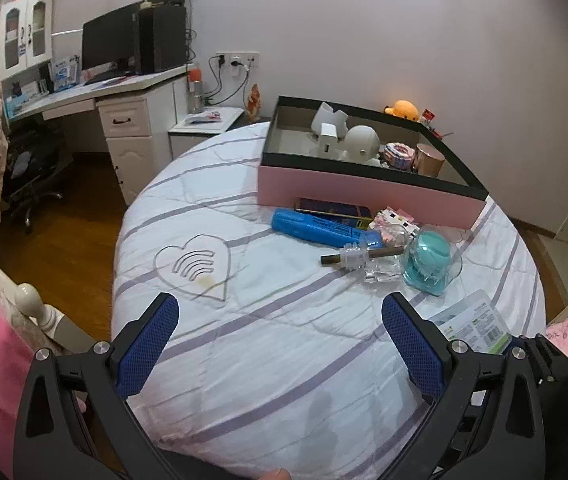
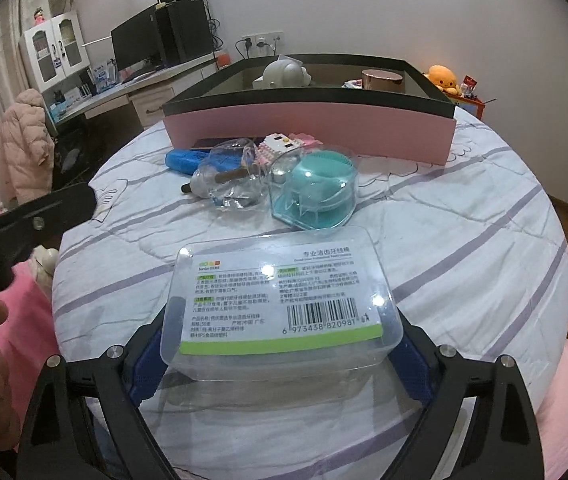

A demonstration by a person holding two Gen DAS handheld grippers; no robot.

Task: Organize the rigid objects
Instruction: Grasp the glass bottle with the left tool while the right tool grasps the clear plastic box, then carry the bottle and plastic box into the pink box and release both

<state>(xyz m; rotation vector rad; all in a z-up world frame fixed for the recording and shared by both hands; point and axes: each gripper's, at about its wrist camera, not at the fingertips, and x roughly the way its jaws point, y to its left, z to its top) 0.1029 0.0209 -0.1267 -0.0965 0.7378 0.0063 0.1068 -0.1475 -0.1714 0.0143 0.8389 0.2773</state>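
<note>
Right wrist view: the right gripper (image 2: 284,344) pinches the clear plastic box (image 2: 280,300), which looks slick enough to slip free, while the left gripper (image 1: 280,344) gapes empty.

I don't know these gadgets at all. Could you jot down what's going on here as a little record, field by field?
Setting: bed with a striped white quilt
Right gripper: shut on a clear plastic box with a barcode label
Left gripper: open, holding nothing, above the quilt
Storage: pink box with a black rim, already holding white figures and a copper tin
Loose on the quilt: blue marker, teal item in a clear case, glass bottle
</note>
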